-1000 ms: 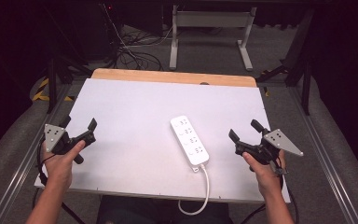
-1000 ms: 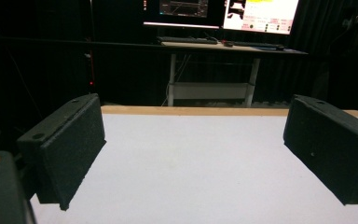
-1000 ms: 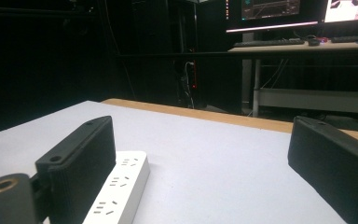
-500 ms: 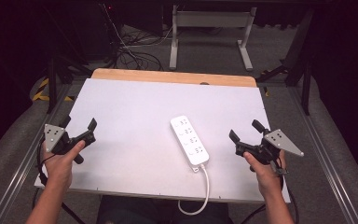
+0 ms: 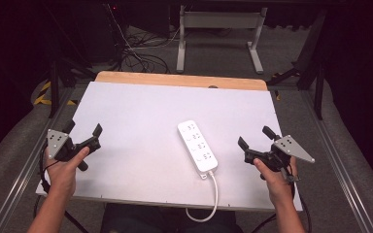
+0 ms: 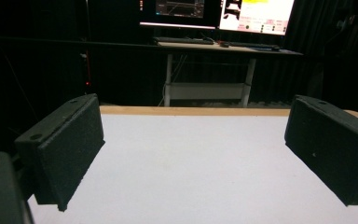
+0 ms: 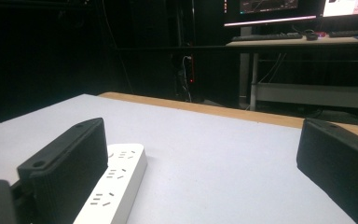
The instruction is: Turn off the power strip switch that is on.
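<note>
A white power strip (image 5: 197,145) lies flat on the white table (image 5: 136,116), right of centre, its white cord (image 5: 212,196) running off the near edge. My left gripper (image 5: 82,132) hovers at the table's left near edge, open, with nothing between its jaws. My right gripper (image 5: 255,137) hovers at the right near edge, open and empty, a short way right of the strip. In the right gripper view the power strip (image 7: 116,186) lies behind the left jaw. In the left gripper view my left gripper (image 6: 193,158) frames bare table (image 6: 191,177).
A wooden strip (image 5: 179,80) borders the table's far edge. Beyond it stand a desk frame (image 5: 218,34) and cables (image 5: 141,46) on the floor. A desk with monitors (image 6: 256,11) and a keyboard (image 6: 182,41) lies farther off. Metal rails (image 5: 340,160) flank the table.
</note>
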`<control>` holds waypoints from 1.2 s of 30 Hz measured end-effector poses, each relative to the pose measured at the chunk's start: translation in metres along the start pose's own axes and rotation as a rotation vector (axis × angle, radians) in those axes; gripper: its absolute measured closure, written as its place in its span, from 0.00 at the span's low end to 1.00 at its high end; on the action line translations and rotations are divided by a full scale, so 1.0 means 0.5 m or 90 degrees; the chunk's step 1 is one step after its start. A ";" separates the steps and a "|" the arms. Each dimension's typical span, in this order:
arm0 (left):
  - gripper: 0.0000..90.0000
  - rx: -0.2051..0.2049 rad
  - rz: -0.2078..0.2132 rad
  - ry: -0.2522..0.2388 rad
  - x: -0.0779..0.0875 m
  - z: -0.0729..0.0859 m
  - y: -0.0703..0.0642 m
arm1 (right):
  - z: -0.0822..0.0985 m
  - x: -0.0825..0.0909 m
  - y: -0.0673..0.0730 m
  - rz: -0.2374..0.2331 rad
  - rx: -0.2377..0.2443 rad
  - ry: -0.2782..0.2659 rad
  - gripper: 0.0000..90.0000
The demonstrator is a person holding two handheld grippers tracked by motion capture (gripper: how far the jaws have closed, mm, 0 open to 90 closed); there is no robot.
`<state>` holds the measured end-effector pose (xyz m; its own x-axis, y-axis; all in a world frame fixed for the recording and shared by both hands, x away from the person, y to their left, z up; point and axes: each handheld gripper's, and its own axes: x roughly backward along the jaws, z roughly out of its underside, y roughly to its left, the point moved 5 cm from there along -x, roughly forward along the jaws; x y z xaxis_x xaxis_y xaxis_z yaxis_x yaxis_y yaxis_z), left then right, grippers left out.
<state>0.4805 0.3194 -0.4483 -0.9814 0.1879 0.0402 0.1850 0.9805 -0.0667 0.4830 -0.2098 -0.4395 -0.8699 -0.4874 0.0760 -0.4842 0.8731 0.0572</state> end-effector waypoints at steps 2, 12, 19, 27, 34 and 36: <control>0.06 0.000 -0.001 -0.002 0.001 -0.001 0.001 | 0.000 0.000 0.001 -0.002 0.000 0.000 0.03; 0.06 -0.003 0.003 0.002 -0.004 0.001 -0.004 | 0.003 0.002 -0.001 0.001 -0.005 0.003 0.03; 0.06 -0.002 0.003 0.001 -0.003 0.000 -0.004 | 0.004 0.002 -0.001 0.002 -0.001 0.006 0.03; 0.06 -0.001 0.003 0.001 -0.004 0.001 -0.003 | 0.006 0.001 -0.002 0.002 -0.004 0.009 0.04; 0.06 -0.001 0.003 0.002 -0.004 0.001 -0.003 | 0.006 0.002 -0.002 0.003 -0.005 0.009 0.04; 0.06 -0.001 0.004 0.002 -0.004 0.001 -0.003 | 0.007 0.003 -0.003 0.004 -0.005 0.009 0.04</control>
<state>0.4822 0.3174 -0.4486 -0.9802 0.1934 0.0426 0.1905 0.9795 -0.0657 0.4823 -0.2116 -0.4428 -0.8711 -0.4826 0.0906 -0.4784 0.8757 0.0650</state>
